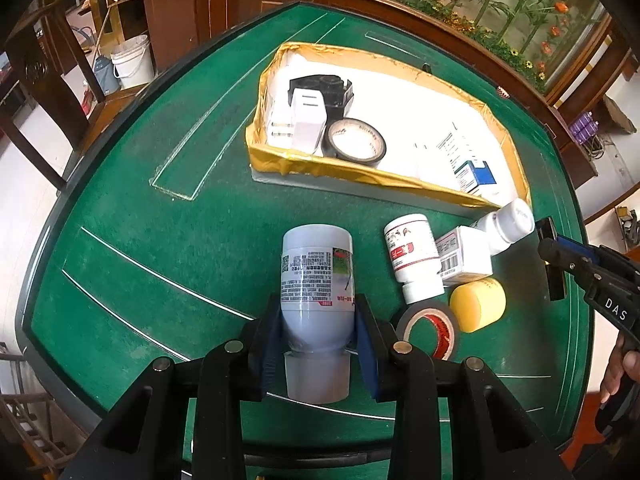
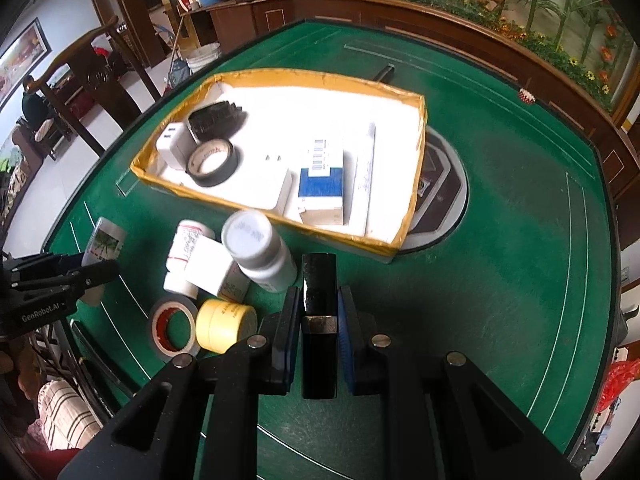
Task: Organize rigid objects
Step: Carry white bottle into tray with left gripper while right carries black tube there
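Nearest the left wrist camera, the left gripper (image 1: 318, 330) is clamped on a pale grey plastic bottle (image 1: 317, 280), its blue-padded fingers (image 1: 366, 354) pressing the shoulder just above the cap, so the bottle points away over the green table (image 1: 168, 240). In the right wrist view, the right gripper (image 2: 319, 316) is closed on a black rectangular block (image 2: 318, 300) with a metallic band, held upright between the pads above the felt.

Just beyond the grippers lies a cluster of loose items on the table. A grey roll of tape with red print (image 2: 173, 327) lies flat, touching a yellow round jar (image 2: 226, 325) on its side. Behind them a small white carton (image 2: 214, 268) leans against a white bottle with a red label (image 2: 185, 254), and a white bottle with a grey cap (image 2: 256, 252) lies tilted beside the carton, near the box's front wall.

Farther off sits an open cardboard box (image 2: 416, 152) edged with yellow tape and lined white. In its left end are a white charger (image 2: 173, 148), a black roll of tape (image 2: 212, 162) and a black ribbed plastic part (image 2: 216, 118), all close together. Toward the right end lie a white plug adapter (image 2: 276, 178), a blue-and-white carton with a barcode (image 2: 322, 178) and a long flat white box (image 2: 365, 172).

Beyond the table runs a curved wooden counter (image 2: 400, 12) with artificial flowers.
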`<state>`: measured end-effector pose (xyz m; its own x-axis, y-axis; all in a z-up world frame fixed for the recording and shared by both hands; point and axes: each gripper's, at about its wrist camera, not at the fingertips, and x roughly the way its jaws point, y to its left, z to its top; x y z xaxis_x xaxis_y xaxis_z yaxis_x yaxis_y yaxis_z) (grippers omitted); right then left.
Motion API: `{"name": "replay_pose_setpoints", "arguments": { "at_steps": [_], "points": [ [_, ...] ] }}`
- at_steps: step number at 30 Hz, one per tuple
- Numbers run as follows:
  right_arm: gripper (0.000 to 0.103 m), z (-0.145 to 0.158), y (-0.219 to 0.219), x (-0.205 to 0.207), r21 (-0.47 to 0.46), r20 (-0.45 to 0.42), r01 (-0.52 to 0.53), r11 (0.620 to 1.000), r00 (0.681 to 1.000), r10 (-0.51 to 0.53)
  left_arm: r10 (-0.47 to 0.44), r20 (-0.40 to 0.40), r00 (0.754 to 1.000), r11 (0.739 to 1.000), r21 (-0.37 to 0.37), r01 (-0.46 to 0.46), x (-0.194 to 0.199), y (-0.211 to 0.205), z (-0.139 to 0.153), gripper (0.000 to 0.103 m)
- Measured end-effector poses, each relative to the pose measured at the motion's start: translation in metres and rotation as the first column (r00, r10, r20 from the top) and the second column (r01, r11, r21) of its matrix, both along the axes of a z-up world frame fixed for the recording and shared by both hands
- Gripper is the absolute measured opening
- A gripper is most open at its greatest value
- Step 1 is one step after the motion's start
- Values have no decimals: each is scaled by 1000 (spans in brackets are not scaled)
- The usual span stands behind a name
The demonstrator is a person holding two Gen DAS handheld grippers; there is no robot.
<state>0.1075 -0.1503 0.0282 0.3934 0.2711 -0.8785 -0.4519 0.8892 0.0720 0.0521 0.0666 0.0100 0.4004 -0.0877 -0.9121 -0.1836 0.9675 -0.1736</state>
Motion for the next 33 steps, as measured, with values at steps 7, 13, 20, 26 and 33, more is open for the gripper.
{"name": "replay_pose_setpoints", "arguments": {
  "at_steps": [7,13,20,26,33],
  "points": [
    [17,10,2,0,21,16,0,1000,1000,-1,-5,17,1000,1000,-5,5,3,0,7,36],
    [17,22,4,1,50,46,11,999,999,-13,-18,44,999,1000,-10,19,11,2,17,36],
    [17,36,9,4,89,69,13,996,997,-19,-42,71,997,999,-28,44,31,6,30,36],
    [17,42,12,13,147,41,25,989,999,-32,-72,93,993,996,-51,77,55,4,40,36],
    [17,50,19,30,152,53,34,988,998,-42,-138,105,985,987,-64,145,84,-13,43,35]
  ]
}}
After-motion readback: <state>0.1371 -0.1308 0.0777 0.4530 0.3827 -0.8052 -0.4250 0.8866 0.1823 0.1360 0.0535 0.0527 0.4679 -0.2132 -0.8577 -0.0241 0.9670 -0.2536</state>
